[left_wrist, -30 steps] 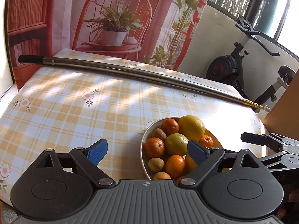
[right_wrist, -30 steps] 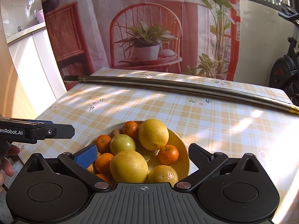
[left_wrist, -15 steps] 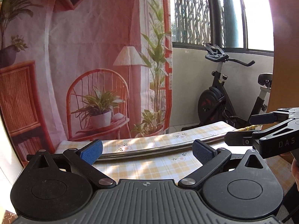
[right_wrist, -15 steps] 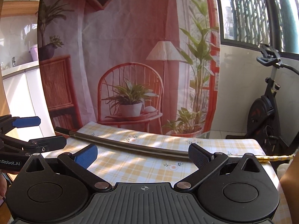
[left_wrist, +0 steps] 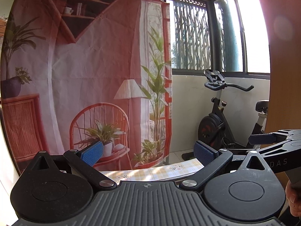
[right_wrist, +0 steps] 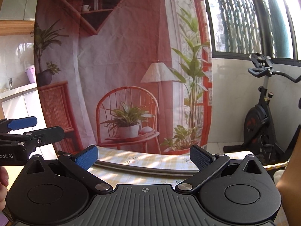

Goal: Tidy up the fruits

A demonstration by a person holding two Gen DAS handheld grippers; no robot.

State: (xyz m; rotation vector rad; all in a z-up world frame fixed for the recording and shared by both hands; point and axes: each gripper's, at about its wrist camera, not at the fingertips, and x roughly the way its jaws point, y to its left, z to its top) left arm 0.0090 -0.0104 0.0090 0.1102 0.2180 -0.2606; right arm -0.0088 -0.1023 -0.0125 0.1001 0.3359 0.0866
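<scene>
Bench (right_wrist: 150, 160) mostly hidden behind the tongs bodies in both views; only a far strip of checked cloth shows, so no fruit or bowl is visible. Metal pole (right_wrist: 143, 167) ends covered by the tong arms. Exercise bike (left_wrist: 222, 124) cut off by a brown panel at right frame edge. Hands (right_wrist: 2, 186) clipped at frame edges. Other tongs only partly in frame.

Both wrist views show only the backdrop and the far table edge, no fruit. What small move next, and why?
Probably tilt both tongs back down toward the table. The left tongs and right tongs are open and empty, aimed at the printed backdrop and bike; no fruit shows to grasp.
</scene>
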